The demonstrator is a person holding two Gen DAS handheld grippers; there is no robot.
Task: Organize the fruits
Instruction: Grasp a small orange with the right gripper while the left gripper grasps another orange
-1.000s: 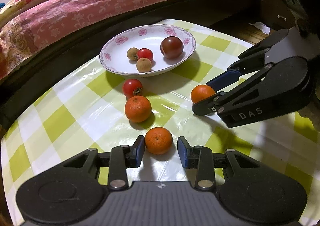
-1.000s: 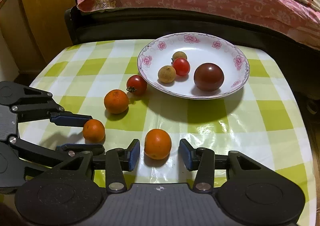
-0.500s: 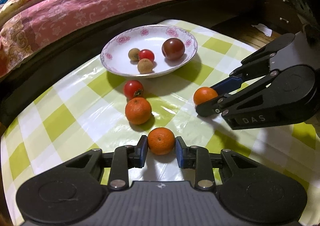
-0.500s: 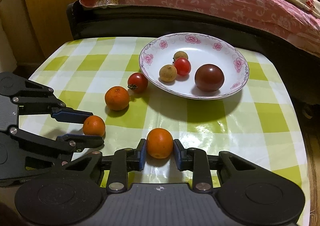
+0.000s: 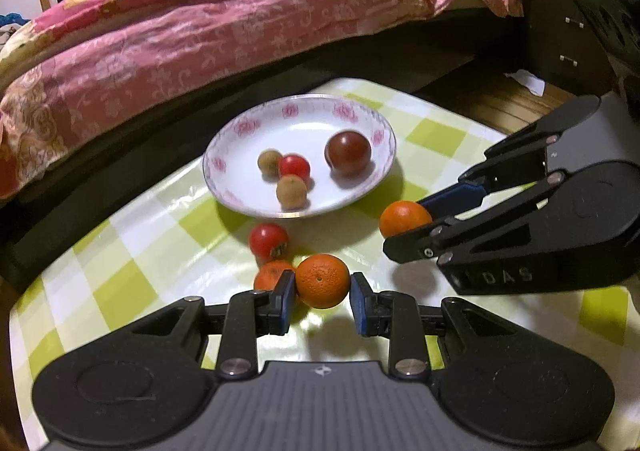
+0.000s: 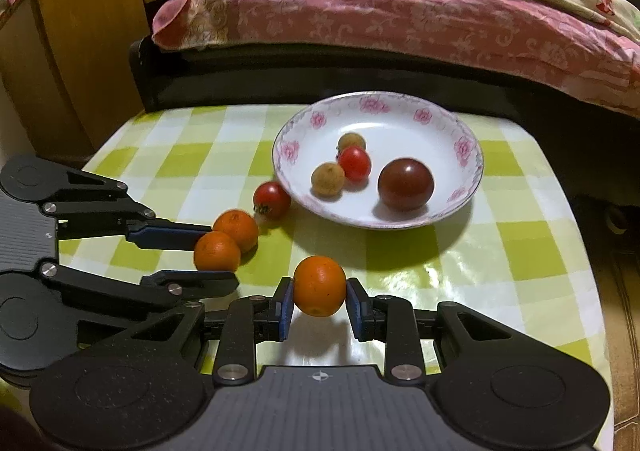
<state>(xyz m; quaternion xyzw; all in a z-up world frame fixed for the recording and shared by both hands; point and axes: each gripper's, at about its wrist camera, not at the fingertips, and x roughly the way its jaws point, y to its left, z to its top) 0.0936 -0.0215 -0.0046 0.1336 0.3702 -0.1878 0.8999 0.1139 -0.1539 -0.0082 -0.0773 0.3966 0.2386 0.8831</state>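
Note:
My left gripper is shut on an orange tangerine and holds it above the checked tablecloth. My right gripper is shut on another tangerine, also lifted. A third tangerine and a red tomato lie on the cloth just left of the white floral plate. The plate holds a dark tomato, a small red tomato and two brown longans. In the left wrist view the right gripper grips its tangerine right of the plate.
A bed with a pink floral quilt runs along the table's far side. A wooden cabinet stands at the far left. A dark cabinet stands at the right in the left wrist view. The table edge drops off at the right.
Both grippers closed on their tangerines and lifted them off the cloth. The plate now sits lower and closer in both views.

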